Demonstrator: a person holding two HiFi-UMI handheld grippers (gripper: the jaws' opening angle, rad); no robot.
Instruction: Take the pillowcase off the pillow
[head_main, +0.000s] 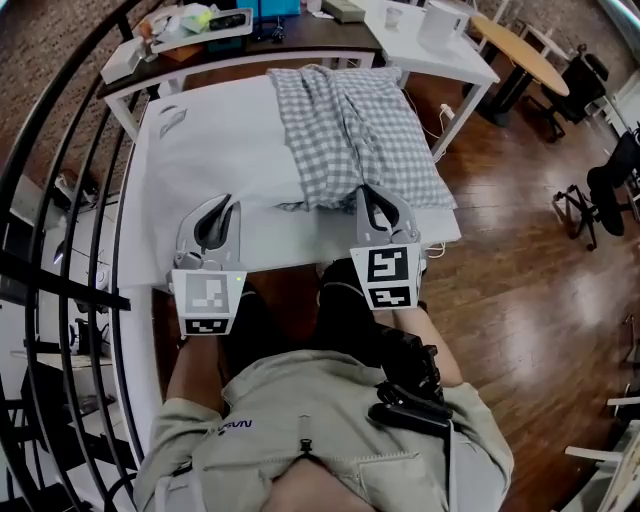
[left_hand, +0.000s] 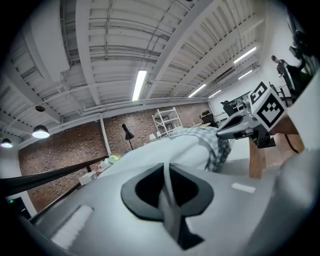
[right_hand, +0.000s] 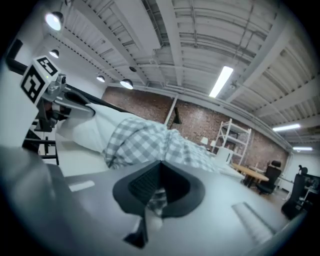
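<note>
A white pillow lies on the white table, with the grey-and-white checked pillowcase bunched over its right part. My left gripper sits at the pillow's near edge. In the left gripper view its jaws are shut with a thin strip of pale fabric pinched between them. My right gripper is at the pillowcase's near edge, and checked cloth shows clamped between its shut jaws. Both grippers point away from me, about level with the table top.
A dark desk with clutter stands behind the table. A round wooden table and black chairs stand at the right on the wooden floor. A black railing runs along the left.
</note>
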